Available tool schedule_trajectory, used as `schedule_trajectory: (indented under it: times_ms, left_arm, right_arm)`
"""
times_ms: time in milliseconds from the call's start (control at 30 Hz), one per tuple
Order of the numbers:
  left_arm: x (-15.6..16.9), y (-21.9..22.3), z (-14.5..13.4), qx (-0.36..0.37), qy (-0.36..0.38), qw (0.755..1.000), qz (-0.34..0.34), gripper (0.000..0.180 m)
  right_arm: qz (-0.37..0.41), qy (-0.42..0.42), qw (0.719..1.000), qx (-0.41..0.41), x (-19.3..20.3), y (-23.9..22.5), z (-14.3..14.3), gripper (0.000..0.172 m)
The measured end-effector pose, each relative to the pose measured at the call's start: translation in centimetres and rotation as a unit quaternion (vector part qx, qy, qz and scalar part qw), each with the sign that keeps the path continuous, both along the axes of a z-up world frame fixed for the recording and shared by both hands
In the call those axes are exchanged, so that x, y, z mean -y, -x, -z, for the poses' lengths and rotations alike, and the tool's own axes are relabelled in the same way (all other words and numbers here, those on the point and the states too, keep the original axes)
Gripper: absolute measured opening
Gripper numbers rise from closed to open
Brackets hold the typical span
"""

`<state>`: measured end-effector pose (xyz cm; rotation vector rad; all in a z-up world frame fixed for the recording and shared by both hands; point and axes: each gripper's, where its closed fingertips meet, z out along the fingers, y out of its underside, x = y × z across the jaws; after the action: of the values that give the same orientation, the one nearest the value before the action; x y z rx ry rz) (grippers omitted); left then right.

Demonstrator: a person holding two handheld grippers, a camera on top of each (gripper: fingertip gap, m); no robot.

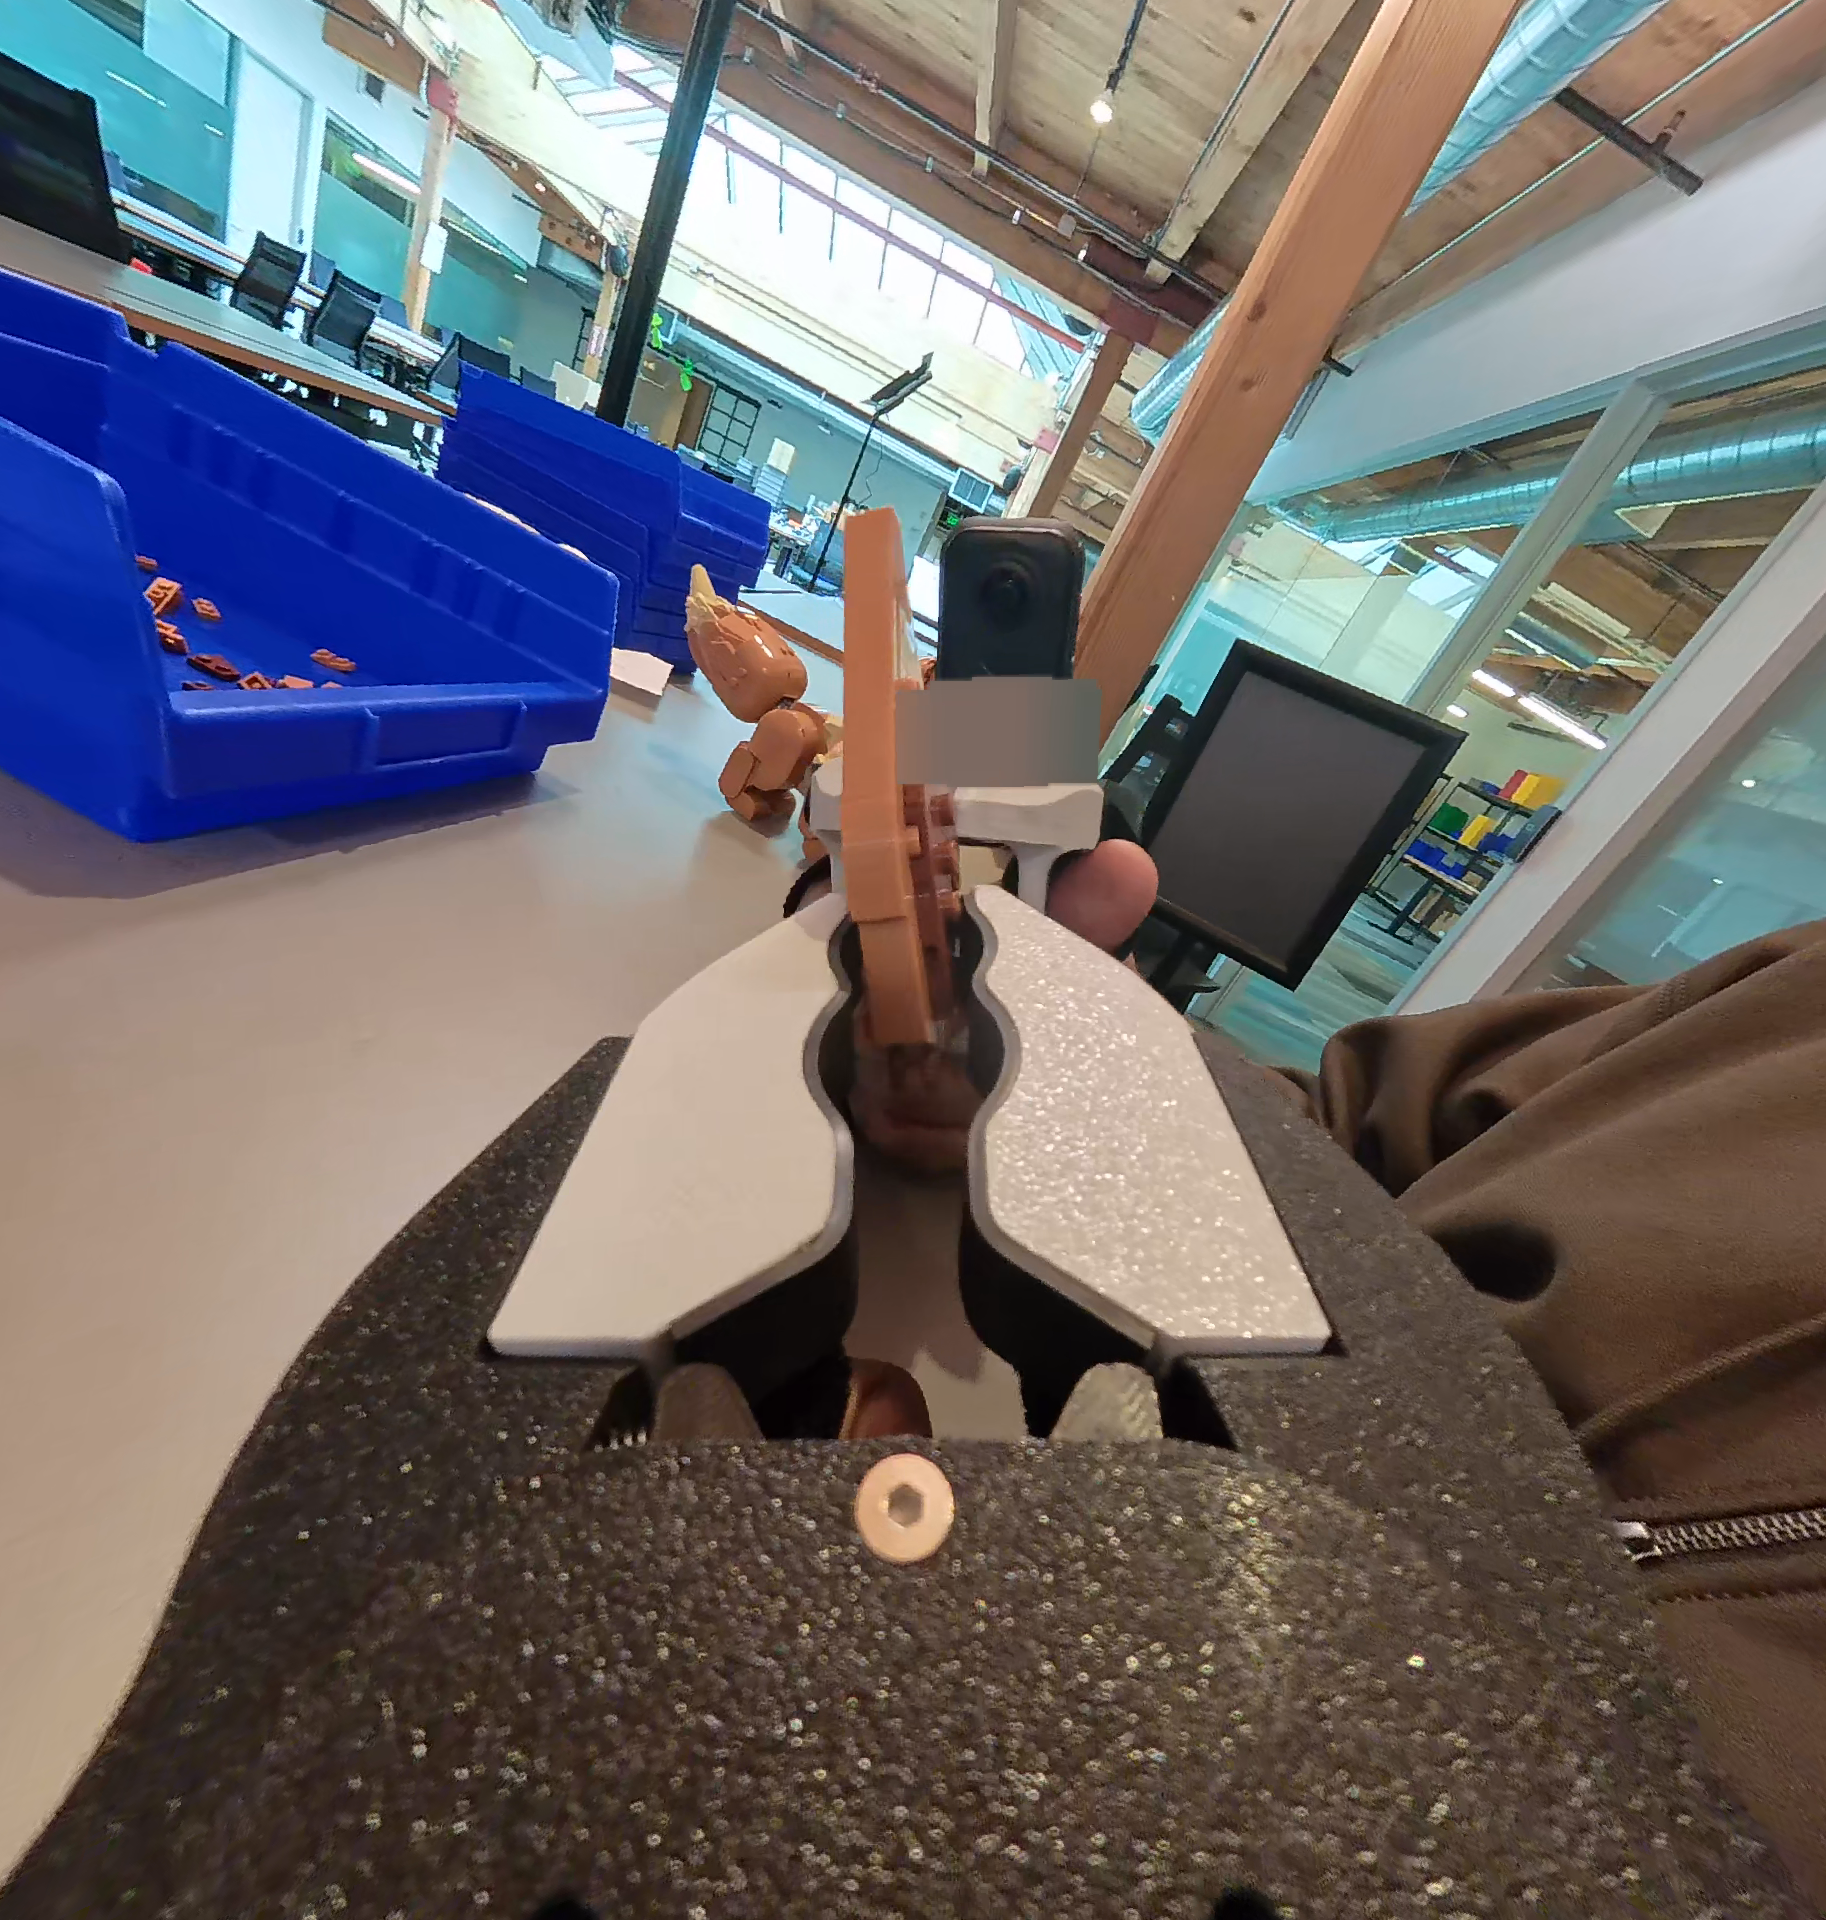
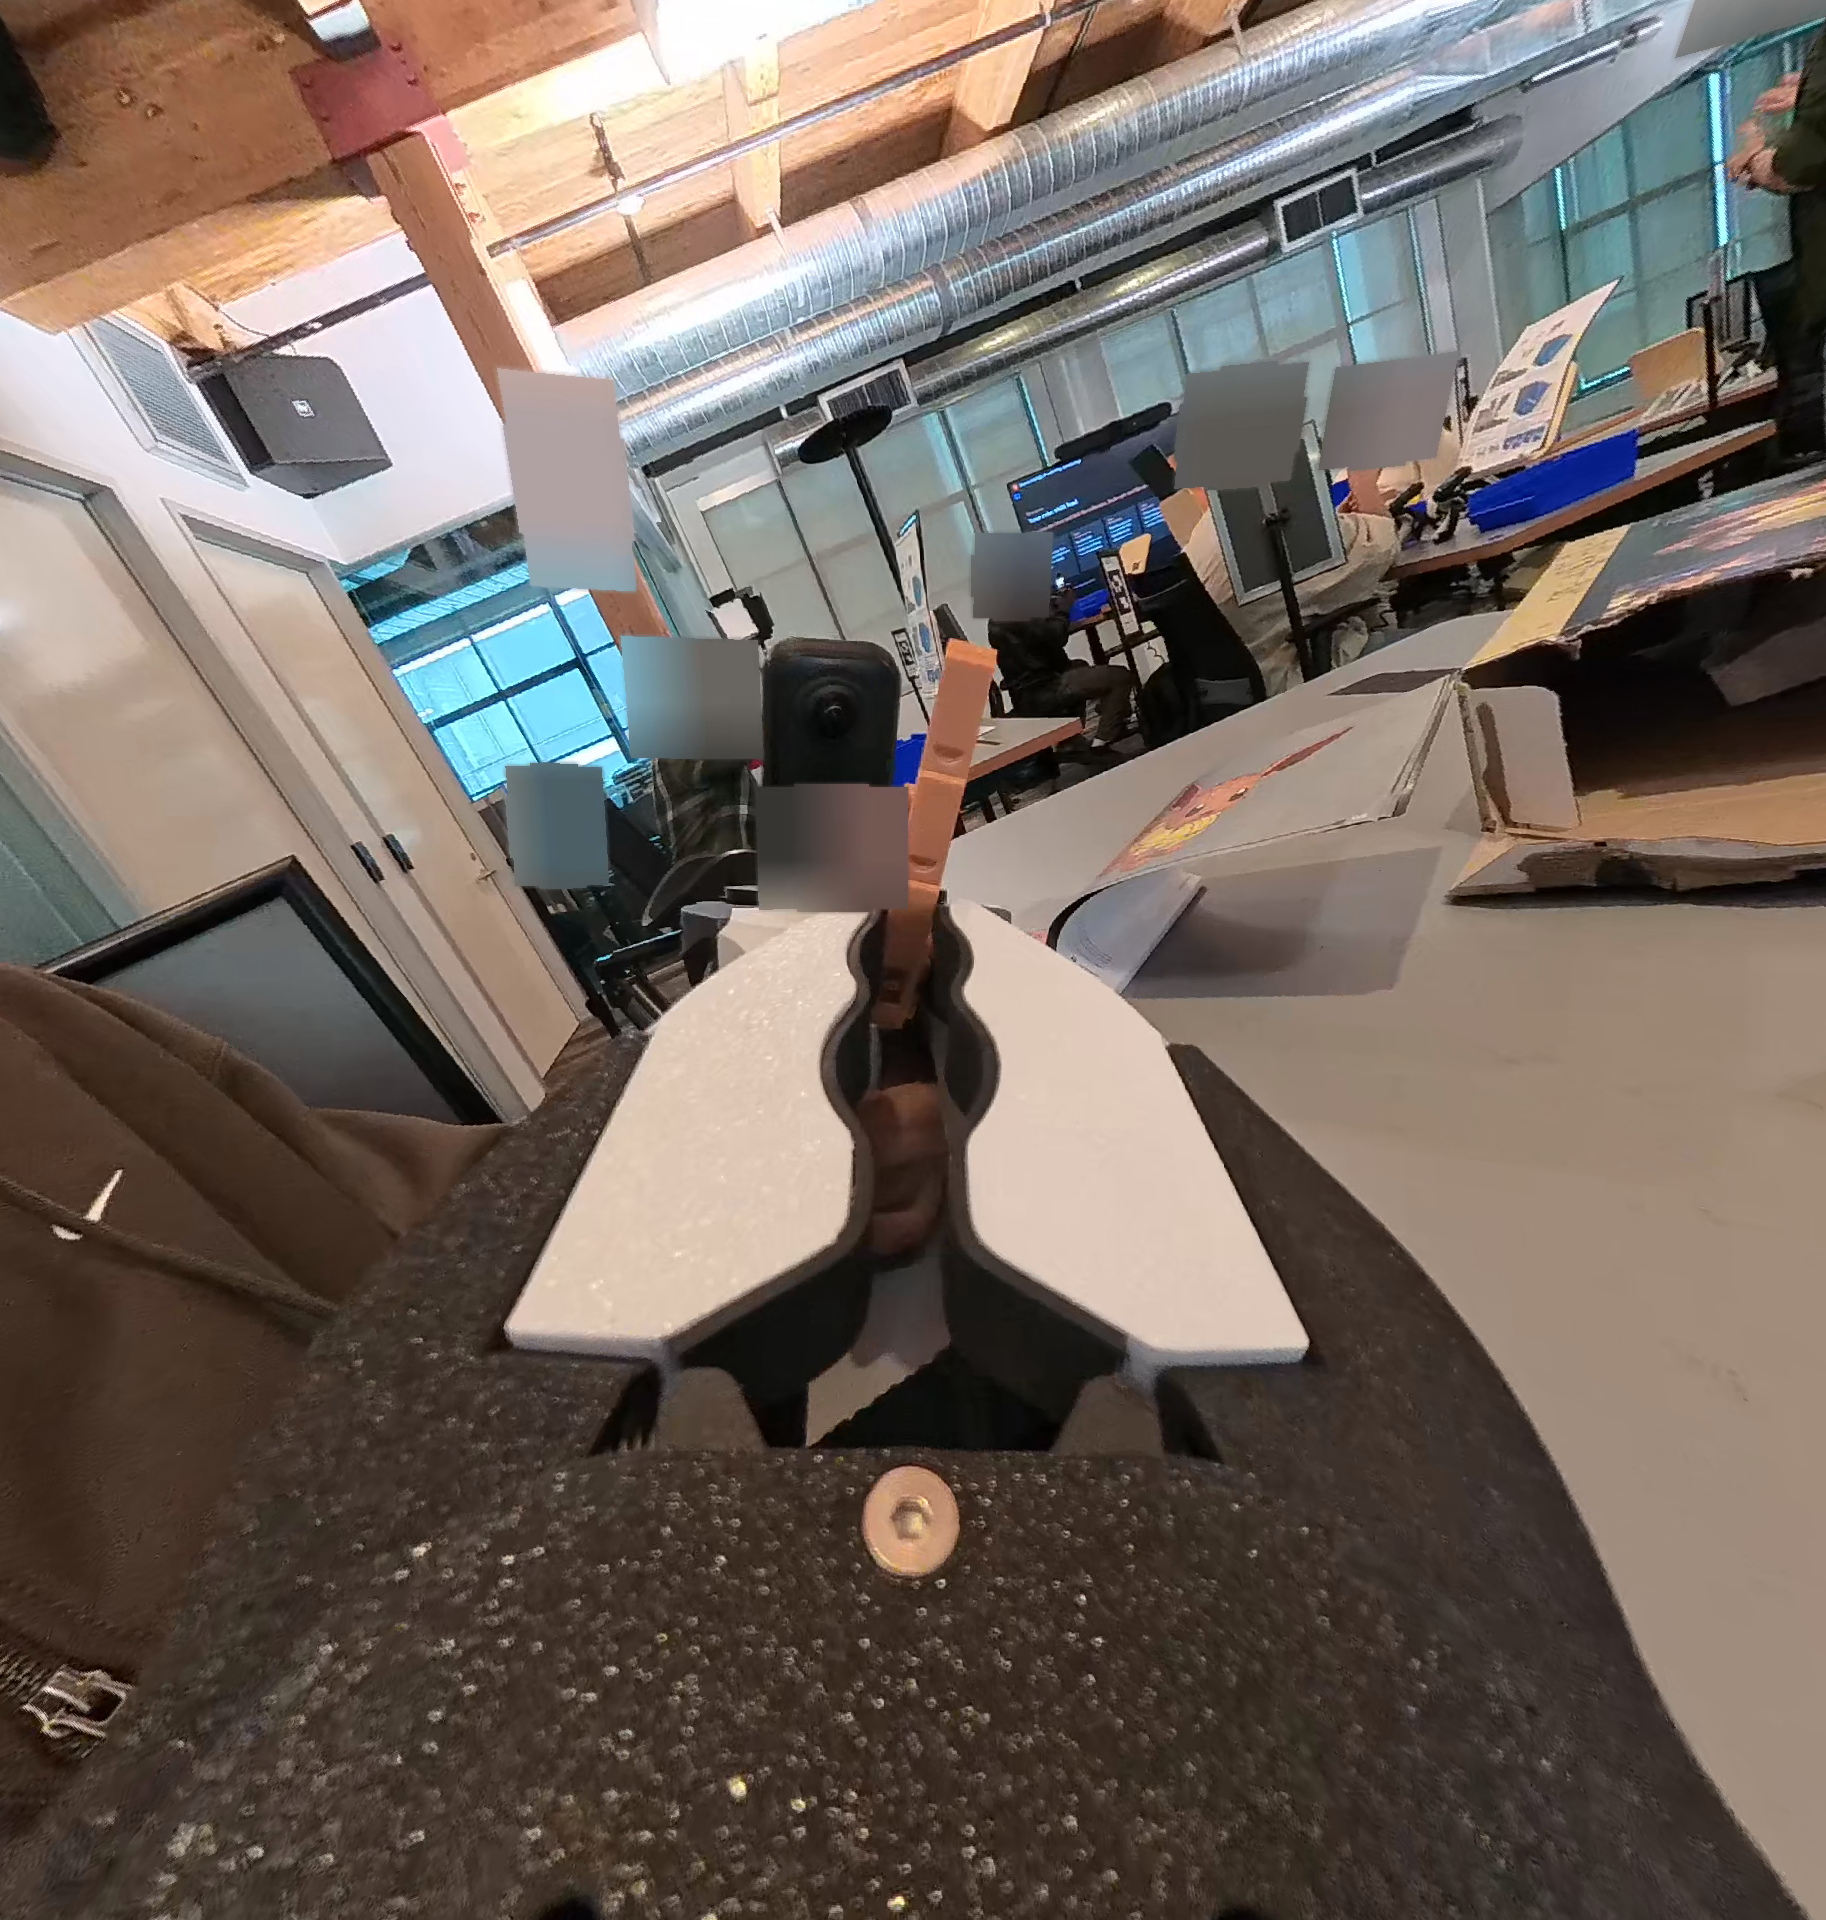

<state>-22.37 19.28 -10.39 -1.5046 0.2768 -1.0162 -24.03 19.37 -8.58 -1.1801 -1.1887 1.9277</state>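
In the left wrist view my left gripper (image 1: 904, 935) is shut on a brick-built piece: a long tan plate (image 1: 873, 727) standing on edge, with dark brown bricks (image 1: 935, 831) stuck to its right side. The right gripper (image 1: 950, 821) faces it from beyond, its white fingers on either side of the same piece, and a thumb (image 1: 1101, 894) shows beside them. In the right wrist view my right gripper (image 2: 911, 935) is shut on the lower end of the tan piece (image 2: 945, 769), which sticks up and to the right. The left gripper's black camera (image 2: 831, 707) stands just behind it.
A blue bin (image 1: 493, 727) with several small brown bricks (image 1: 213, 665) sits on the grey table (image 1: 265, 987), with stacked blue bins (image 1: 597, 488) and a brown brick figure (image 1: 763, 707) behind. An open booklet (image 2: 1252, 821) and a torn cardboard box (image 2: 1667, 748) lie to the right. My left and right fingertips are right by each other.
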Motion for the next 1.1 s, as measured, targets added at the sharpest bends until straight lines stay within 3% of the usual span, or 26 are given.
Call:
schedule_trajectory:
  times_ms: [533,667,833,1000,1100]
  left_arm:
    - [0.0,0.6,-1.0,0.016,-0.028,0.999,-0.022,0.018]
    - [-0.2,1.4,-1.2,0.008,-0.036,0.998,-0.051,0.017]
    - [-0.6,1.9,-0.6,-0.019,-0.025,0.996,-0.080,0.017]
    - [-1.5,2.6,1.1,-0.141,-0.011,0.978,-0.152,0.017]
    - [-1.8,2.5,2.4,-0.206,0.003,0.965,-0.163,0.017]
  right_arm:
    - [0.031,-0.040,0.999,-0.015,0.0,-0.2,-0.4,0.008]
    - [0.101,-0.107,0.989,-0.030,-0.6,-0.2,-0.8,0.008]
    - [0.224,-0.296,0.925,-0.078,-0.7,-0.9,-1.7,0.011]
    - [0.265,-0.479,0.836,-0.037,-1.3,-0.5,0.3,0.025]
    - [0.278,-0.565,0.776,-0.040,-1.6,-0.9,0.7,0.024]
